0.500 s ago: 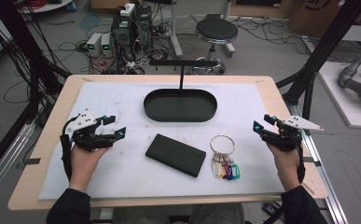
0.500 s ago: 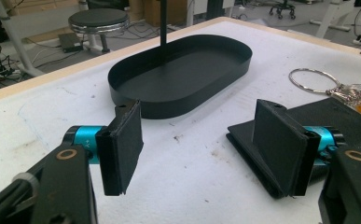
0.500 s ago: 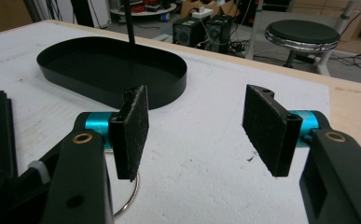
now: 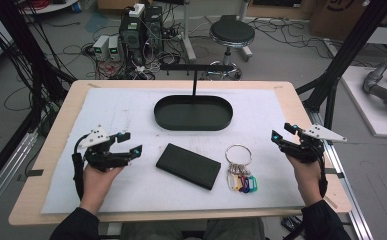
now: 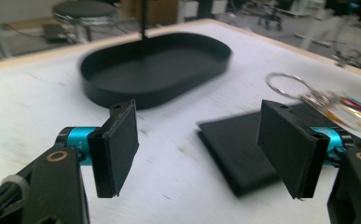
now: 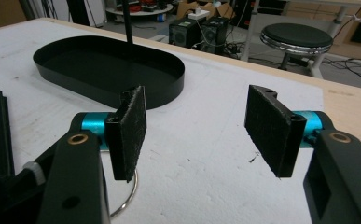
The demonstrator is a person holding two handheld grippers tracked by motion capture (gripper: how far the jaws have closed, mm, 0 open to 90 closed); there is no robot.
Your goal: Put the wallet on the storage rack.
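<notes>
This is a lab or robotics workshop. Behind the tabletop [image 4: 301, 107], loose cables [image 4: 76, 50] sprawl over a grey floor [image 4: 286, 55] around computer boxes [image 4: 141, 30] and a stool [image 4: 232, 34]. Black frame struts [image 4: 348, 55] flank the tabletop, and a grey robot arm [image 4: 383, 90] lies at the right.

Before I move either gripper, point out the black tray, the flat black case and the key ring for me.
black tray [image 4: 193, 114]: high view, bare floor of the tray.
flat black case [image 4: 188, 165]: high view, middle of its top face.
key ring [image 4: 238, 154]: high view, on the metal ring's rim.
</notes>
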